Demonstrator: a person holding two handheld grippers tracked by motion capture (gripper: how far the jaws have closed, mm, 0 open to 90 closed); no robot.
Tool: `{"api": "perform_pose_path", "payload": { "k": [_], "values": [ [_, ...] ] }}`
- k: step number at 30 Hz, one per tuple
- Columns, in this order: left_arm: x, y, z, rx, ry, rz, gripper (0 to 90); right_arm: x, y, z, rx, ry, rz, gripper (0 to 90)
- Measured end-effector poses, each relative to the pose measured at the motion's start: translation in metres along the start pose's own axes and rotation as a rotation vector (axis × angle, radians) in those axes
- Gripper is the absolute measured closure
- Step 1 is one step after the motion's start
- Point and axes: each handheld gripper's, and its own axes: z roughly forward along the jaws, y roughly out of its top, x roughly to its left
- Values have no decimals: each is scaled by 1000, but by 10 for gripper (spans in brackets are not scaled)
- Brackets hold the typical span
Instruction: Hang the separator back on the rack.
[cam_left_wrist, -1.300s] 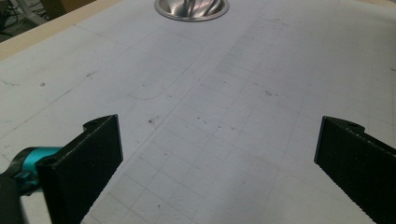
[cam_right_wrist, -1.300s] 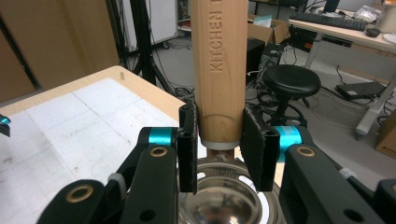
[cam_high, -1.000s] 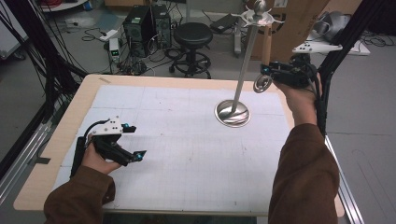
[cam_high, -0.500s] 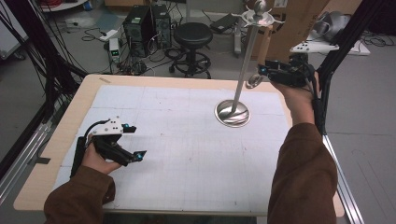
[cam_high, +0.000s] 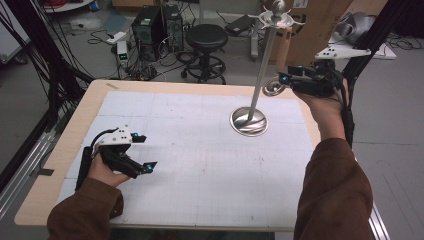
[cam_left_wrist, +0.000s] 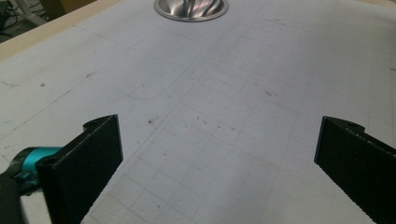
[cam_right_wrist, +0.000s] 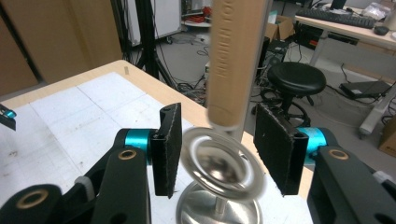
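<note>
High view | right hand (cam_high: 327, 107) raised by stand (cam_high: 248, 121) pole, jaws just opened, ring (cam_high: 272, 89) loose between them | left hand (cam_high: 102, 170) low on worktop (cam_high: 65, 165), jaws wide, empty

left hand-held gripper (cam_high: 141, 151) open, right hand-held gripper (cam_right_wrist: 217, 151) opening

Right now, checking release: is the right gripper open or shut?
Open: right gripper jaws have just been opening, with a blurred metal ring between them.
</note>
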Motion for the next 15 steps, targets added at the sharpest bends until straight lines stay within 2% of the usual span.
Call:
{"api": "perform_pose_path", "payload": {
  "k": [7, 12, 15],
  "values": [
    [0, 0, 0, 2, -4, 4, 16, 8, 2, -9, -16, 9, -38, 481],
    [0, 0, -2, -7, -7, 5, 16, 17, 1, -12, -11, 38, -66, 455],
    [0, 0, -2, -7, -3, 1, 16, 20, -3, -15, -51, 58, -81, 453]
  ]
}}
